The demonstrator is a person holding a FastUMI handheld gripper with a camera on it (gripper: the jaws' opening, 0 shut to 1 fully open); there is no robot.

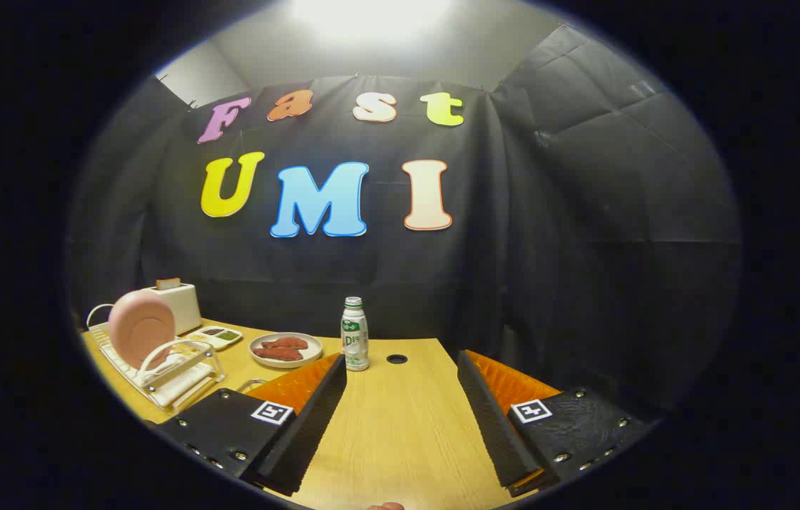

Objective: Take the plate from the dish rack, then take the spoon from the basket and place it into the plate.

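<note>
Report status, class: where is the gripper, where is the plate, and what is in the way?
Gripper open, holding nothing, over bare table. Pink plate upright in dish rack, beyond the fingers. Bottle just ahead, off the path.

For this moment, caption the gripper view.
Open gripper over bare table; pink plate upright in dish rack off left.

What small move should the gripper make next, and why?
Probably swing toward the pink plate, which stands upright in the white dish rack, beyond the left finger. The gripper has its fingers wide open over bare table, holding nothing, so the plate is not yet taken.
</note>
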